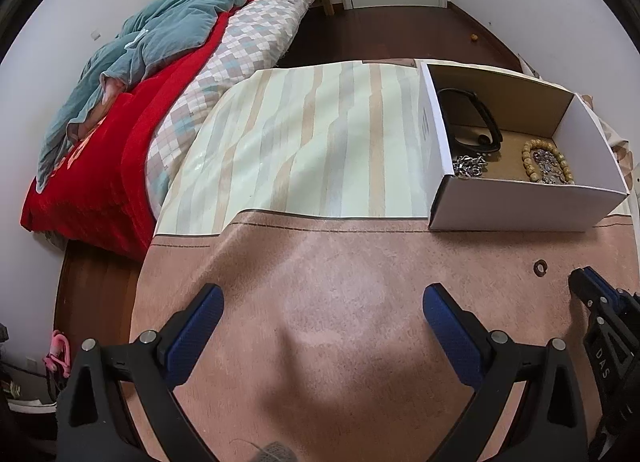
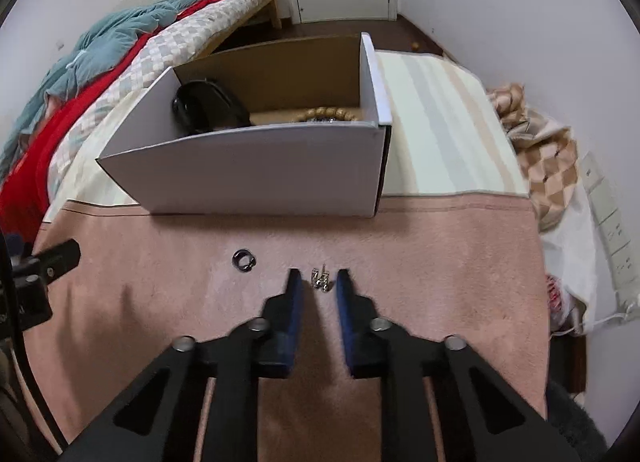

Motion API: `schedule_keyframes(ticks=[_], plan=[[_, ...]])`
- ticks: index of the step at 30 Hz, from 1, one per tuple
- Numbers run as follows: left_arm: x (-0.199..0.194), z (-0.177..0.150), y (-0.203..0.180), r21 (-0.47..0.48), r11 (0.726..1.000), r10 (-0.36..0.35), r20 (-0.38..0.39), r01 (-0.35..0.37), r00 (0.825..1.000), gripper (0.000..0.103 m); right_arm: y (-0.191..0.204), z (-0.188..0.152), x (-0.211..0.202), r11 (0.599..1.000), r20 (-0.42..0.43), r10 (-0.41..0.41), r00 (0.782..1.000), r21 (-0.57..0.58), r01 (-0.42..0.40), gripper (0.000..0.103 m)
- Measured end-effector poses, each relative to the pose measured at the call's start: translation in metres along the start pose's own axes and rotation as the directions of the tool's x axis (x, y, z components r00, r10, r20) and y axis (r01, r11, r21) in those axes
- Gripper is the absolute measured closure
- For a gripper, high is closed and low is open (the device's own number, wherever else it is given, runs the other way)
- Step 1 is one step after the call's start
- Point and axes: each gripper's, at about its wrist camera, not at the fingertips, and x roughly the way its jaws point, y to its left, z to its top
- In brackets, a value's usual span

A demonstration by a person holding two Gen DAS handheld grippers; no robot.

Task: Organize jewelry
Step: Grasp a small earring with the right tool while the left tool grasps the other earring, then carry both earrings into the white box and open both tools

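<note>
My right gripper (image 2: 319,274) points down at the pink mat, its blue pads standing on either side of a small silver piece of jewelry (image 2: 321,281) without touching it. A dark ring (image 2: 244,260) (image 1: 541,267) lies on the mat to the left of it. My left gripper (image 1: 323,290) hovers wide open over bare mat, holding nothing. Behind stands a white cardboard box (image 2: 248,173) (image 1: 520,205) holding a black band (image 1: 472,121), a wooden bead bracelet (image 1: 528,157) and a pile of silver chain (image 1: 470,165).
The table carries a pink mat (image 1: 340,262) in front and a striped cloth (image 1: 320,133) behind. A bed with a red blanket (image 1: 100,181) and teal quilt (image 1: 160,37) lies to the left. A checked cloth (image 2: 548,165) is bunched off the table's right edge.
</note>
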Motion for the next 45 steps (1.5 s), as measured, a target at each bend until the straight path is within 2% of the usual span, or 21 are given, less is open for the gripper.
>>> schedule_keyframes(ticks=[5,8,12,14,16,20,21,22,23,25,30,38,45], plan=[[-0.005,0.002,-0.012,0.005,0.999,-0.038,0.008,0.038,0.999,0.001,-0.004,-0.001,-0.009,1.0,0.024,0.009,1.0,0.018,-0.01,0.094],[-0.006,0.003,-0.029,-0.002,0.991,-0.133,-0.008,0.133,0.991,0.002,-0.018,0.0,-0.026,0.997,0.05,0.018,0.999,0.068,-0.022,0.094],[-0.003,0.006,-0.06,0.022,0.978,-0.205,-0.022,0.205,0.979,0.002,-0.038,-0.004,-0.047,0.993,0.069,0.001,0.998,0.118,-0.009,0.094],[0.0,0.007,-0.078,0.042,0.967,-0.248,-0.044,0.25,0.968,0.006,-0.046,-0.007,-0.052,0.991,0.073,-0.011,0.997,0.136,0.001,0.094],[0.003,0.008,-0.09,0.062,0.962,-0.263,-0.056,0.266,0.963,0.015,-0.055,-0.009,-0.051,0.989,0.072,-0.027,0.997,0.15,0.016,0.094],[0.01,0.006,-0.113,0.109,0.955,-0.269,-0.071,0.276,0.96,0.018,-0.072,-0.012,-0.047,0.982,0.064,-0.043,0.997,0.186,0.031,0.094],[0.01,0.005,-0.117,0.118,0.954,-0.27,-0.07,0.276,0.96,0.025,-0.075,-0.013,-0.046,0.981,0.063,-0.044,0.997,0.192,0.031,0.094],[0.011,0.005,-0.121,0.132,0.952,-0.268,-0.072,0.276,0.961,0.037,-0.078,-0.013,-0.045,0.98,0.063,-0.046,0.997,0.199,0.032,0.094],[0.013,0.004,-0.124,0.14,0.95,-0.271,-0.08,0.28,0.959,0.042,-0.079,-0.013,-0.046,0.979,0.065,-0.049,0.997,0.202,0.035,0.094],[0.013,0.003,-0.127,0.151,0.942,-0.291,-0.083,0.301,0.953,0.06,-0.082,-0.013,-0.045,0.977,0.065,-0.051,0.997,0.209,0.036,0.094],[0.008,0.004,-0.135,0.195,0.933,-0.295,-0.061,0.301,0.954,0.093,-0.086,-0.014,-0.044,0.974,0.072,-0.05,0.996,0.223,0.033,0.094],[-0.002,0.005,-0.13,0.199,0.927,-0.317,-0.034,0.317,0.948,0.094,-0.081,-0.01,-0.053,0.976,0.099,-0.05,0.994,0.214,0.028,0.094],[-0.032,0.011,-0.112,0.193,0.917,-0.358,0.019,0.348,0.934,0.094,-0.072,0.0,-0.074,0.98,0.144,-0.027,0.989,0.198,-0.002,0.094]])
